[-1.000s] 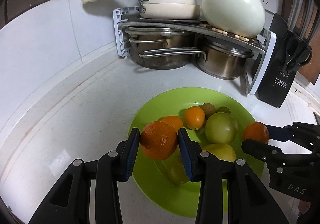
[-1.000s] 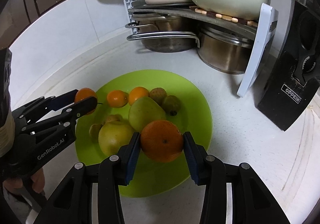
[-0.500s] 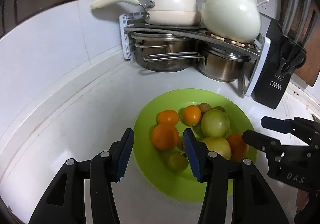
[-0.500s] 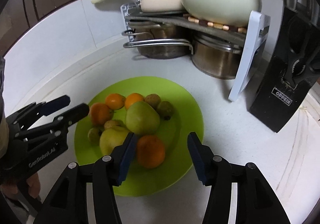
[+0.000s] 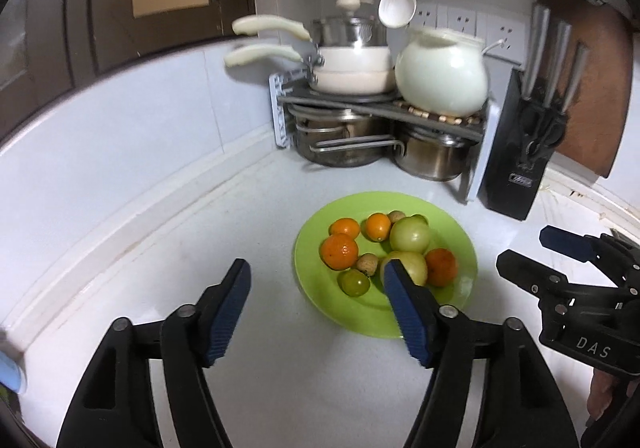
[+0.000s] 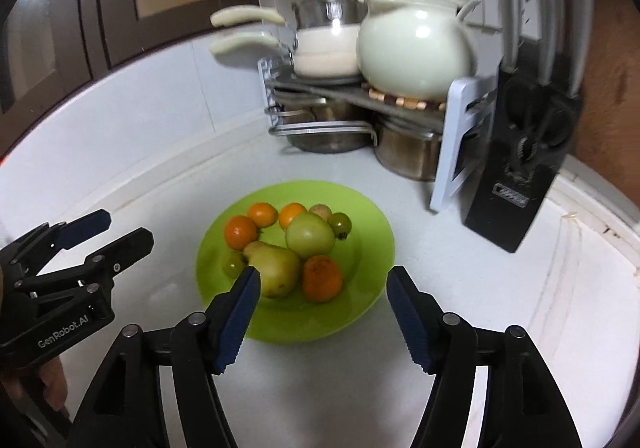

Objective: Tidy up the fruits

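Fruit all sits on the green plate point(image 5: 460, 300) on the white bench point(image 5: 160, 268): oranges, green apples, a pear point(image 6: 276, 268) and a few small ones. Left claw point(image 5: 316, 298) is spread wide and holds nothing, hanging near the plate's left side. Right claw point(image 6: 324, 298) is spread wide too, empty, above the plate's near rim. Pot rack point(image 5: 384, 108) and knife block point(image 5: 516, 168) stand behind the plate.

Home kitchen — stacked pots point(image 5: 352, 72), knife block point(image 5: 520, 152), tiled counter point(image 5: 248, 232).
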{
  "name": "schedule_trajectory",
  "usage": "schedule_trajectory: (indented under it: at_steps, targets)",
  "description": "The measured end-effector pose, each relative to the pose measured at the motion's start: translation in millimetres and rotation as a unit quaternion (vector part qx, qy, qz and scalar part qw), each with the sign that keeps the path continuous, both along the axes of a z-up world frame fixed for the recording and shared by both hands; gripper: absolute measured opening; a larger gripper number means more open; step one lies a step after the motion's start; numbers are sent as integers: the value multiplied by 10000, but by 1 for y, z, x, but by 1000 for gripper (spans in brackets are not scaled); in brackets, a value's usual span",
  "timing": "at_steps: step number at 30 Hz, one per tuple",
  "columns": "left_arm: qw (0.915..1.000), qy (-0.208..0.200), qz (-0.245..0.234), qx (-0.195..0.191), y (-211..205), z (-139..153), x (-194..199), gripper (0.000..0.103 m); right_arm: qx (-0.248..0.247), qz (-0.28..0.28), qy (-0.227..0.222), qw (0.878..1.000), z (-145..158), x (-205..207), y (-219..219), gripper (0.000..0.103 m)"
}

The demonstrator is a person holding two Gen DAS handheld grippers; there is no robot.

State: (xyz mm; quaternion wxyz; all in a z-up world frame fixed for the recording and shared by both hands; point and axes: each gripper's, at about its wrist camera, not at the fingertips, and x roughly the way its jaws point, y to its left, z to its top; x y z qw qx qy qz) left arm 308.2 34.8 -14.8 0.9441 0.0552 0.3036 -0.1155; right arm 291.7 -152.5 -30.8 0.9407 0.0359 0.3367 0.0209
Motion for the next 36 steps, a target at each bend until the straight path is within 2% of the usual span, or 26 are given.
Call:
schedule_trajectory:
  at_steps: [7,12,20,36]
  targets:
    - [9994,-336,74,47,6,17,-49,86,-39,-168,-301,9994,20,-50,2,78]
    - [9988,-434,245,-20,4,22,-89,92,-146,-126,-429,9989,28,-83,-2,82]
    - [9969,-571,496,-196,-7,32,-154,103,-135,38,-528,9985,41,-138,-17,82]
    - [9951,-617,763,-134,-28,36,-258,103,-210,378,-799,9959,55,-243,-34,87]
